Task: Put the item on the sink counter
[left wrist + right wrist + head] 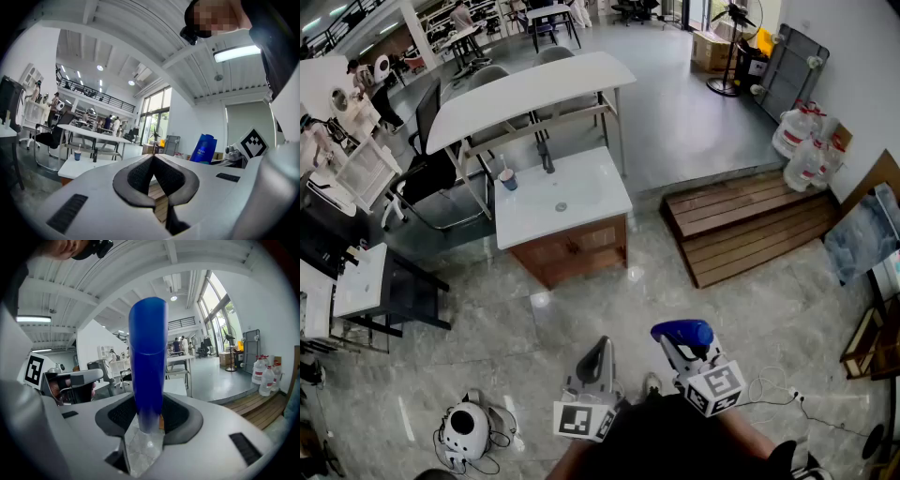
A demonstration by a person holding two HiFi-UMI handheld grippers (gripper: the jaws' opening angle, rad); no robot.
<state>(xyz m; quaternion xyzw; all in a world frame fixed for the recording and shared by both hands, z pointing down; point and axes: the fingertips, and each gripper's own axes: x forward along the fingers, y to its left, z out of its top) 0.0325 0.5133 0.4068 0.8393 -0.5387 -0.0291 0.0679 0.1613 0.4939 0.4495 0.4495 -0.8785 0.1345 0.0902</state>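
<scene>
My right gripper (680,347) is shut on a tall blue bottle (682,333), low in the head view above the grey floor. In the right gripper view the blue bottle (147,362) stands upright between the dark pads (176,416), which press on its lower end. My left gripper (598,354) is beside it on the left, shut, with nothing in it; its tips (153,157) meet. The blue bottle (203,148) shows at the right of the left gripper view. The sink counter (591,202), a white top on a wooden cabinet, stands well ahead of both grippers, with a faucet (547,159) and a small cup (508,178) on it.
A long white table (525,89) with chairs stands behind the sink counter. A low wooden platform (750,225) lies to the right, with water jugs (806,141) past it. A dark desk (384,281) is at the left and a white round device (467,431) lies on the floor.
</scene>
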